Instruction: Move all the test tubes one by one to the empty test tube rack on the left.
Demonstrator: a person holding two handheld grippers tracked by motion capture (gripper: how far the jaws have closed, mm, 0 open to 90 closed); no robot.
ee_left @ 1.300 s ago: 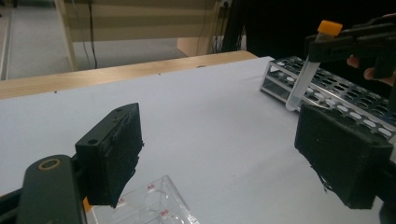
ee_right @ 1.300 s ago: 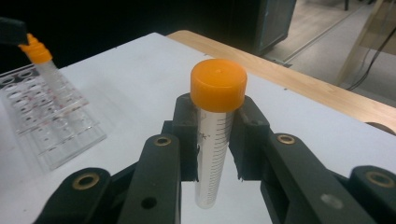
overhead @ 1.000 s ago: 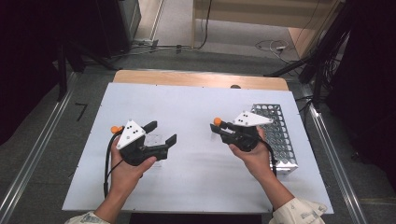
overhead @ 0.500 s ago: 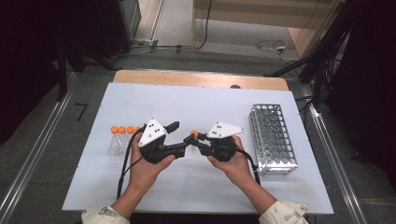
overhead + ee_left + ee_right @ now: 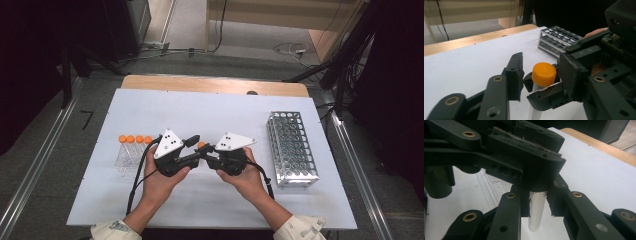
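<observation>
A clear graduated tube (image 5: pixel 537 215) with an orange cap (image 5: pixel 544 73) hangs above the white table, upright between both grippers at mid-table. My right gripper (image 5: pixel 539 195) is shut on the tube's body just below the cap. My left gripper (image 5: pixel 542 66) faces it, and its jaws have just been closing around the cap. One pad sits against the cap and a narrow gap shows at the other finger (image 5: pixel 514 75). In the high view the left gripper (image 5: pixel 195 148) and right gripper (image 5: pixel 207 150) meet tip to tip at the cap (image 5: pixel 201 145).
Several more orange-capped tubes (image 5: pixel 132 150) lie side by side on the table left of my left hand. A metal tube rack (image 5: pixel 292 147) stands at the right, beyond my right hand. The white tabletop (image 5: pixel 210 110) ends at a wooden strip at the far edge.
Both hands have come together at mid-table, the left from over the lying tubes, the right from beside the rack with the tube. The left jaws have narrowed around the cap.
</observation>
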